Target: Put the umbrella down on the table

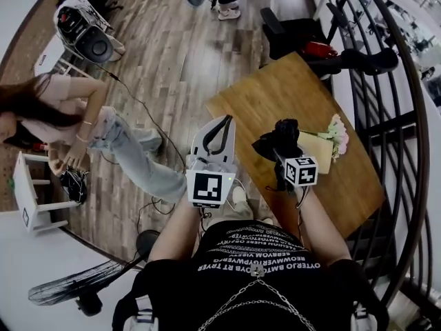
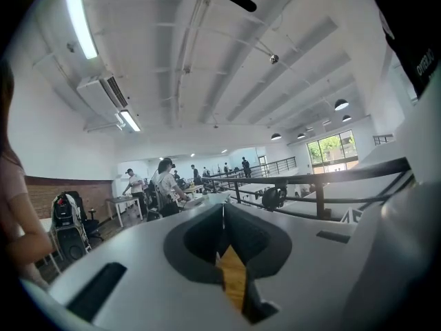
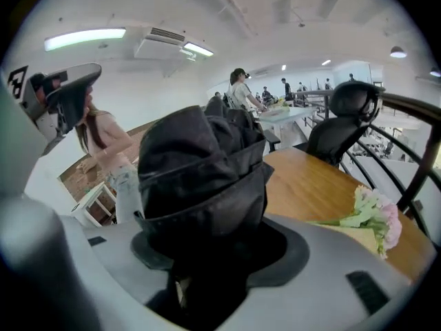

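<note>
Our right gripper [image 3: 207, 216] tilts down over the wooden bench [image 1: 275, 88], grasping a folded black fabric umbrella [image 3: 200, 161]. Our left gripper [image 2: 222, 211] sits level, clenched empty.

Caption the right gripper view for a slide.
Right gripper clamps a folded black umbrella over the wooden table, pink bouquet beyond.

Black umbrella [image 1: 278, 138], brown wooden table [image 1: 289, 88]

Left tongs [image 1: 227, 120] closed; right tongs [image 1: 280, 148] clamped.
</note>
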Demonstrator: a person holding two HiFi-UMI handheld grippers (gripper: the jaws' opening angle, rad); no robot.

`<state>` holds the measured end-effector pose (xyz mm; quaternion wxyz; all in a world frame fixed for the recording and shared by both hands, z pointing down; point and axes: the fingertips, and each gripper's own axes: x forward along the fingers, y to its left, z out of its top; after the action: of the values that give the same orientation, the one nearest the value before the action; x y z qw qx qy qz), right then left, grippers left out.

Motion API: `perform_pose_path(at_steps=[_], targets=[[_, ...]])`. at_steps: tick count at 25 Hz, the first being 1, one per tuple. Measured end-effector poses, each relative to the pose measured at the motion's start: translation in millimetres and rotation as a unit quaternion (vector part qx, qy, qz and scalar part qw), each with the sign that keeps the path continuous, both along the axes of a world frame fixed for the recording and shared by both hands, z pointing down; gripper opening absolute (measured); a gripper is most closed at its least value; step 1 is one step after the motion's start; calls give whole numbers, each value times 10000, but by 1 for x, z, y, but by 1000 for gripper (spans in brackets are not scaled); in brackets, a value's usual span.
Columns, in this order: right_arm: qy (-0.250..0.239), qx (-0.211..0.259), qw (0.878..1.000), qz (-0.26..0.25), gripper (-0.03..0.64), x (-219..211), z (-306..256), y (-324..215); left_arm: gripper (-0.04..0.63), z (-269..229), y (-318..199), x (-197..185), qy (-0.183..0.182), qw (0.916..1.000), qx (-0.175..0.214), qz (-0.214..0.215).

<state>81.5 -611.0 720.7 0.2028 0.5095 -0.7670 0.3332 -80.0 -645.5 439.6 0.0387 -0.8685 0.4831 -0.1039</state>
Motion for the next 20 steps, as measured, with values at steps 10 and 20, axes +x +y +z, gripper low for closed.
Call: perform_pose_path(at_steps=[10,20], targets=[[293,-1123,9932,-6,268,-1,111,1,29,13,-14,-10,-110,9998,-153,-63],[1072,-1613,9797,-519,316,-11,147,-4,29,23,-24,-1,-174,9995,-247,-4]])
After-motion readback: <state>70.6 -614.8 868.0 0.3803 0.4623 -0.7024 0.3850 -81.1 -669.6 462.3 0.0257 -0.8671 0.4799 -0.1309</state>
